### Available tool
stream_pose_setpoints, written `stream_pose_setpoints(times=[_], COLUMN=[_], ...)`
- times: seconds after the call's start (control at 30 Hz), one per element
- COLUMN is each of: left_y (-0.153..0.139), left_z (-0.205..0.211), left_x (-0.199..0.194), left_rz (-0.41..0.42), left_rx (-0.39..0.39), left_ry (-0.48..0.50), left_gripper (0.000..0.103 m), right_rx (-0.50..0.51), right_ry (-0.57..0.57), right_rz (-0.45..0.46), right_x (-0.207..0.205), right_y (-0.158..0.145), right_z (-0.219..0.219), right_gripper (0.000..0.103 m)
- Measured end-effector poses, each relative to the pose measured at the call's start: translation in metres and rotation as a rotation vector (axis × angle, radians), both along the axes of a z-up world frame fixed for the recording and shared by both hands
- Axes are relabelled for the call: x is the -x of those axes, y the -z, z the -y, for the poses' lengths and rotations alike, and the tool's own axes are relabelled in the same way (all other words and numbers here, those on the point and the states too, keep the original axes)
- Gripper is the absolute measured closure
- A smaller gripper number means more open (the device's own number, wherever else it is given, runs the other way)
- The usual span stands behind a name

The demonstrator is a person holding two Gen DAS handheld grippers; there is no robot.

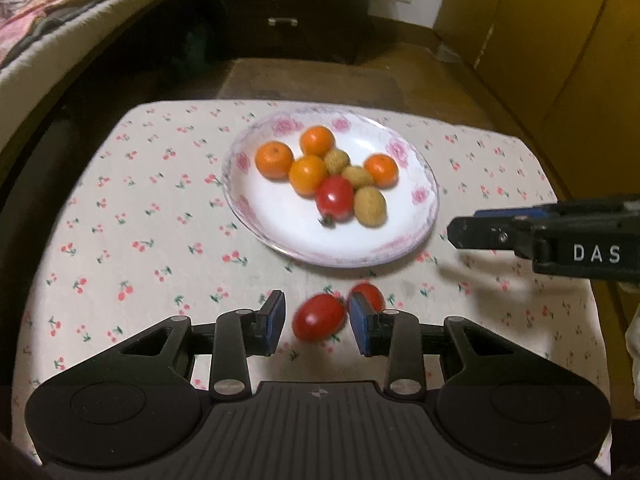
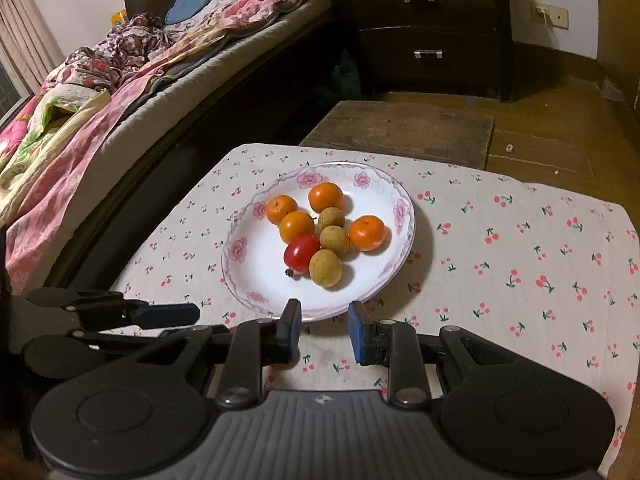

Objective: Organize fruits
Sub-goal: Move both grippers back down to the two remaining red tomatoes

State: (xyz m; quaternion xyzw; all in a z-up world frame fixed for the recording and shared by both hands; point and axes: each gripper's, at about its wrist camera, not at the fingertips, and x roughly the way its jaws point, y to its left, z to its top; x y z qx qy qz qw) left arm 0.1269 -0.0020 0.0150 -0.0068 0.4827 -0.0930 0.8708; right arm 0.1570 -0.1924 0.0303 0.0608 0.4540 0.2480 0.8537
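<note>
Cherry-print tablecloth (image 1: 140,200): plate (image 1: 280,240) ahead holds eight fruits; two tomatoes (image 1: 319,317) remain between my left gripper's (image 1: 317,322) parted, non-gripping fingers; right gripper (image 2: 324,330) closed, empty.

In the left wrist view the whole plate (image 1: 256,216) of fruit is a little blurred, so the skin of the three pale brown fruits (image 1: 370,206) is not clear. Near the front edge of the bench (image 1: 120,240) a second tomato (image 1: 370,294) is partly hidden behind one pad of the left tongs (image 1: 316,322). The right tongs (image 1: 460,232) are cut off by the picture's right edge. In the right wrist view both tomatoes off the plate are hidden.
</note>
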Motion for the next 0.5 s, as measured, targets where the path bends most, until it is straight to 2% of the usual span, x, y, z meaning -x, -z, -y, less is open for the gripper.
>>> stream_pose_setpoints(times=[0.5], left_y=[0.020], left_z=[0.007], left_x=[-0.004], left_rz=[-0.045], left_rx=[-0.038], left_ry=[0.074], left_gripper=[0.059], right_rx=[0.013], right_ry=[-0.048], right_rz=[-0.038], right_x=[0.007], right_y=[0.009], right_z=[-0.006], right_gripper=[0.077])
